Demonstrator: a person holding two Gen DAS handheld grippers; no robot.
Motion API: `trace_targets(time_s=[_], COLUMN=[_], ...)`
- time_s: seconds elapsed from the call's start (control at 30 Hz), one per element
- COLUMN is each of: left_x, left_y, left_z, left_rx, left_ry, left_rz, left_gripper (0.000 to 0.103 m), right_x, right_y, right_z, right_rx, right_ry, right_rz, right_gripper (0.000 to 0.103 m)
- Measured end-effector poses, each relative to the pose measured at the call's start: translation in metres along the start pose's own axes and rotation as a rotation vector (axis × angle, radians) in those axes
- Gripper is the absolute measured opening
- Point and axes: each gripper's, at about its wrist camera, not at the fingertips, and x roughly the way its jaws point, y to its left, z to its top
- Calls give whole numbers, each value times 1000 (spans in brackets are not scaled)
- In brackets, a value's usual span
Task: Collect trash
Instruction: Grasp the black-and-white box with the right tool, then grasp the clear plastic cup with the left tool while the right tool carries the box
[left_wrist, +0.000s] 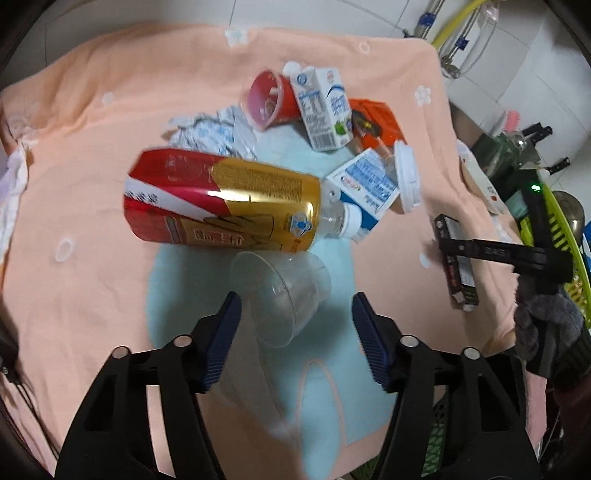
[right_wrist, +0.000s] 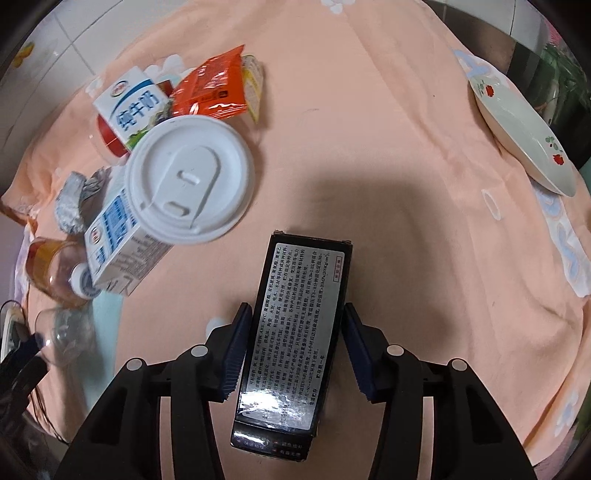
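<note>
Peach flowered cloth (right_wrist: 369, 110), black box (right_wrist: 295, 332), orange packet (right_wrist: 210, 92)

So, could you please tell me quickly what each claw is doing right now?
Left claw: open, clear plastic cup between its fingers, not gripped.
Right claw: shut on the black box.

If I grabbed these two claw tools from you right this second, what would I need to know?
Right claw: shut on the black box, over the peach cloth.
Left claw: open, the clear plastic cup lying between its fingers, not gripped.
Still on the cloth: red-and-gold bottle, two milk cartons, white lid, orange packet, red cup, crumpled wrapper.
Done: nothing binned that I can see.
Left: bin everything.
</note>
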Motion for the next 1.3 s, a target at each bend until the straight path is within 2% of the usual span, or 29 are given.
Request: trace_targets(time_s=[0.17,0.3,0.4,0.53,0.73,0.97,1.3], left_x=[15,18,17,8,-25,-77,-131], left_y=[4,0,-7,-14,-34,-70,-99], left_z=[0,-1,-3,-12,-32,-65,-112], left_rx=[-30,-30,-31,-43,-35,-16,-14], left_ry=[11,-1,-13,-31,-74,-149,-212], left_rz=[-19,-55,-40,-21,-9,-19,-5], left_gripper=[40,14,5,4,4,4,4], right_x=[-15,-30,-44,-56,-82,-111,-148], right_y=[4,4,1,9,8,18,19], right_z=[-18,-32,-35,-41,-69,-107,-153], right_rx=[-24,-41,-73,-109,-141,-220,-290], right_ry=[-32,-65,-86,-114,-141,-179,-236], right_rz=[36,67,87,117,181,211,234], right_gripper=[48,48,47,47,47,47,47])
